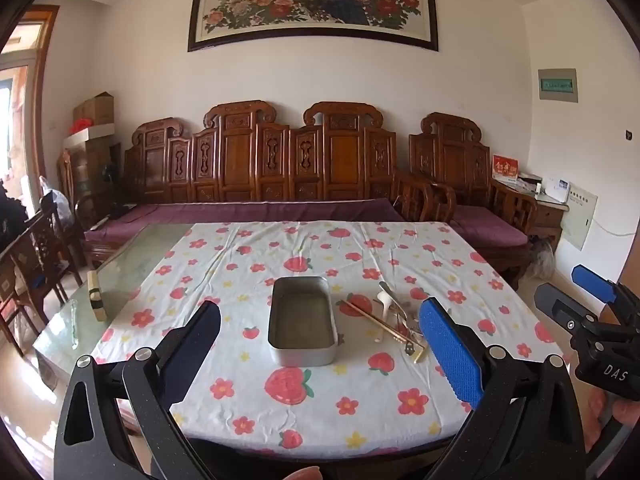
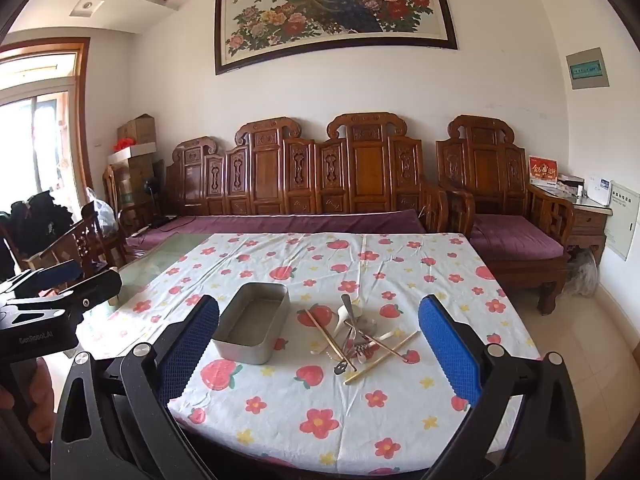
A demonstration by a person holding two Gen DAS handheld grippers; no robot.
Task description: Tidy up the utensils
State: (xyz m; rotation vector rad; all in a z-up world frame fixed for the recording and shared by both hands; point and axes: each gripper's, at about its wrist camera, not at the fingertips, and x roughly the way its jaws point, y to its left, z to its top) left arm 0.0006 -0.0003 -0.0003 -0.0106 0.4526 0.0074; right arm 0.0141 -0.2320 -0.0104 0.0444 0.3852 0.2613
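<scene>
Rectangular grey metal tin (image 1: 302,322) mid-cloth on strawberry-print white tablecloth (image 1: 248,404), well clear of every edge; bare cloth all round. Heap of metal forks, white spoons and wooden chopsticks (image 2: 356,334) just right of tin, apart from it. Left gripper (image 1: 320,344) and right gripper (image 2: 319,338) both spread wide, holding nothing, touching nothing

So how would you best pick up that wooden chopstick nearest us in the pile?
Probably with the right gripper, from above, on the chopstick at its near end: that end lies flat on the tablecloth, clear of the tangled utensils.
</scene>
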